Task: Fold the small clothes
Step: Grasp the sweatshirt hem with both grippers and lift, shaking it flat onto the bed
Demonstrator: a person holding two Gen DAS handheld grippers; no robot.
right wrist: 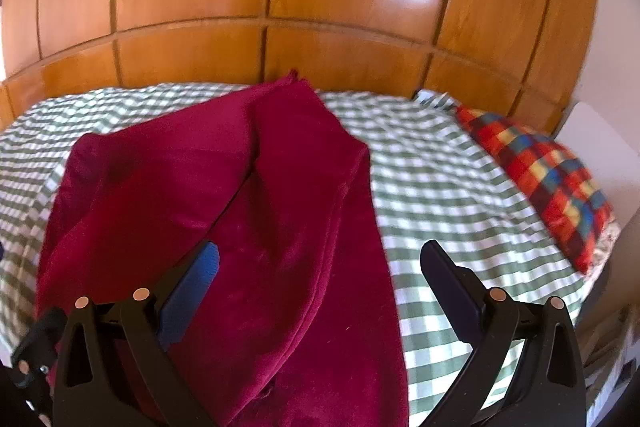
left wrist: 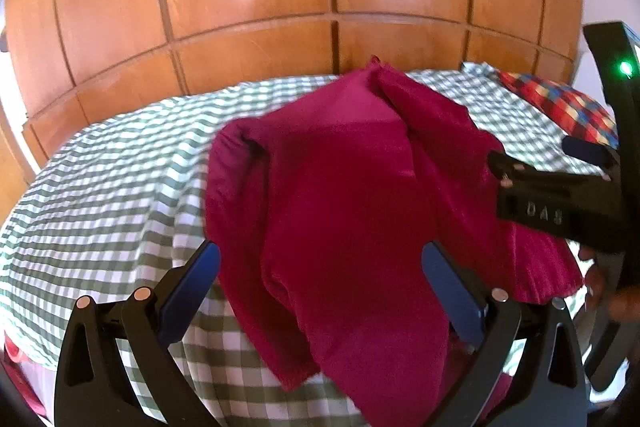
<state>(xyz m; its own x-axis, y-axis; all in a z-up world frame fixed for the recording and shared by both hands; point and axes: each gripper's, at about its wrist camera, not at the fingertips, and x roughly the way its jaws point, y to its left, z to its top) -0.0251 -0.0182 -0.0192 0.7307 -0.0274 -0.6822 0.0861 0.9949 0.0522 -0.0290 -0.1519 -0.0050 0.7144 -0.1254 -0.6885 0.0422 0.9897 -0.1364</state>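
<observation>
A crimson garment (left wrist: 340, 187) lies crumpled and partly doubled over on a bed with a green-and-white checked cover (left wrist: 100, 187). A ribbed hem shows at its right edge. My left gripper (left wrist: 320, 275) hangs open over the garment's near part, its blue pads wide apart and holding nothing. In the right wrist view the same garment (right wrist: 240, 207) runs from the far edge toward the camera. My right gripper (right wrist: 320, 267) is open above its right side, the left pad over cloth and the right pad over the checked cover (right wrist: 460, 187). The right gripper (left wrist: 536, 153) also appears at the garment's right edge.
Glossy wooden wardrobe panels (left wrist: 256, 7) rise just behind the bed. A red, blue and yellow checked pillow (right wrist: 552, 183) lies at the bed's right end. A person's hand (left wrist: 600, 283) shows at the right edge. Part of the left gripper (right wrist: 32, 351) sits bottom left.
</observation>
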